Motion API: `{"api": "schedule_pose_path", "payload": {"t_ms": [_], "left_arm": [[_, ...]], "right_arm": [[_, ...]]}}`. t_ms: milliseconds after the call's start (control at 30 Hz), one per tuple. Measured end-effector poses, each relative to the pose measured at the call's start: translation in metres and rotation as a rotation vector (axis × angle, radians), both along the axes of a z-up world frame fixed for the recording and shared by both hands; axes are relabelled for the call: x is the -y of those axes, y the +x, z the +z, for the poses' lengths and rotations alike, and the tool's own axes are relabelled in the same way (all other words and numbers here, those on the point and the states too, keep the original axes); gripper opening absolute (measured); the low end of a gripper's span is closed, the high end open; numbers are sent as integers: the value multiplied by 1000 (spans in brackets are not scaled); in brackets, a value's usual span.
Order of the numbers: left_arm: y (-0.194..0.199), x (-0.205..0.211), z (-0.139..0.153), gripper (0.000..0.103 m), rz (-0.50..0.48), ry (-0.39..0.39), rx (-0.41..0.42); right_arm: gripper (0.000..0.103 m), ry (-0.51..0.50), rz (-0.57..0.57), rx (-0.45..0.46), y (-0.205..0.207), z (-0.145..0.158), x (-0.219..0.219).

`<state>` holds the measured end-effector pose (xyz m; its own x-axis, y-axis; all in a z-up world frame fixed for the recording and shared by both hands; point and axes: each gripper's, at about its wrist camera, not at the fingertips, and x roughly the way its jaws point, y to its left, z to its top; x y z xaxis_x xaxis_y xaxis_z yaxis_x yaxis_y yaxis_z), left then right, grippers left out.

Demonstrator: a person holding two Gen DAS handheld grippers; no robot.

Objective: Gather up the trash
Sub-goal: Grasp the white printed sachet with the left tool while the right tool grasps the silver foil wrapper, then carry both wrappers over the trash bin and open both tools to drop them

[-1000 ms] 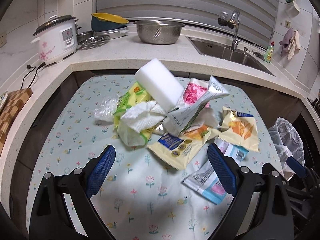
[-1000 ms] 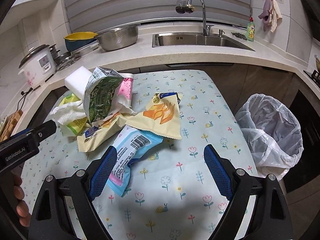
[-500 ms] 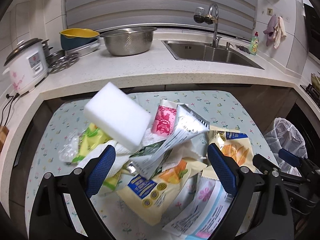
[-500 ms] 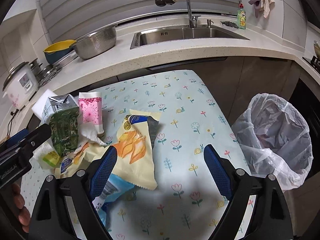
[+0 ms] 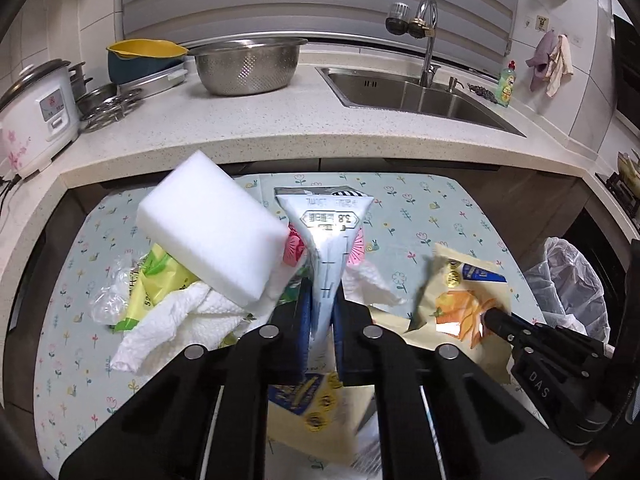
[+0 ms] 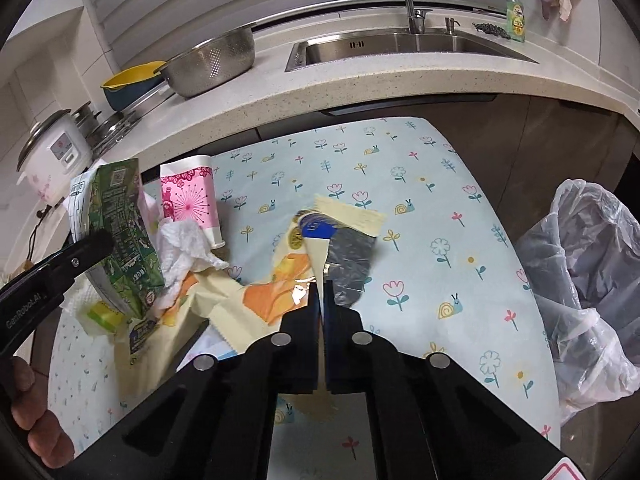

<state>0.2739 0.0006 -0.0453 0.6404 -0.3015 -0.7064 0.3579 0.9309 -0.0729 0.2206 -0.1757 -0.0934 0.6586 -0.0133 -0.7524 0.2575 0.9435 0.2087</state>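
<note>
A pile of trash lies on the flowered table [image 6: 420, 184]. My left gripper [image 5: 320, 304] is shut on a flattened green and white carton [image 5: 326, 248], seen from the side in the right wrist view [image 6: 120, 236]. My right gripper [image 6: 322, 292] is shut on a yellow and orange snack wrapper [image 6: 320, 248], also seen in the left wrist view [image 5: 464, 300]. A white foam block [image 5: 212, 236], crumpled paper towel [image 5: 168, 320], a pink carton [image 6: 188, 200] and a yellow-green wrapper [image 5: 160, 276] lie in the pile.
A bin lined with a clear plastic bag [image 6: 580, 272] stands off the table's right edge. The worktop behind holds a rice cooker [image 5: 36, 116], a steel colander [image 5: 248, 64] and a sink [image 5: 412, 92]. Another yellow wrapper [image 5: 312, 412] lies under my left gripper.
Both grippers moved forward into the pile and closed. The left one took hold of the carton and the right one took hold of the snack wrapper.
</note>
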Motion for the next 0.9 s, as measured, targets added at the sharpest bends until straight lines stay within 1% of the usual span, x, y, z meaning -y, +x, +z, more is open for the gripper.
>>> {"api": "schedule_pose_path", "payload": {"t_ms": [100, 200, 433, 633, 800, 900], "left_arm": [[-6, 0, 10, 9, 3, -12, 7], [-15, 2, 25, 9, -5, -26, 33], [-39, 23, 67, 9, -59, -72, 82], [-63, 68, 88, 9, -138, -108, 91], [-83, 119, 93, 9, -230, -123, 77], [-96, 153, 90, 9, -292, -137, 54]], "right_arm": [[1, -6, -6, 33, -9, 16, 2], [1, -13, -14, 71, -18, 34, 7], [1, -40, -64, 135, -45, 72, 34], [1, -68, -134, 168, -81, 92, 73], [1, -88, -211, 174, -113, 98, 116], [1, -91, -267, 168, -134, 96, 147]]}}
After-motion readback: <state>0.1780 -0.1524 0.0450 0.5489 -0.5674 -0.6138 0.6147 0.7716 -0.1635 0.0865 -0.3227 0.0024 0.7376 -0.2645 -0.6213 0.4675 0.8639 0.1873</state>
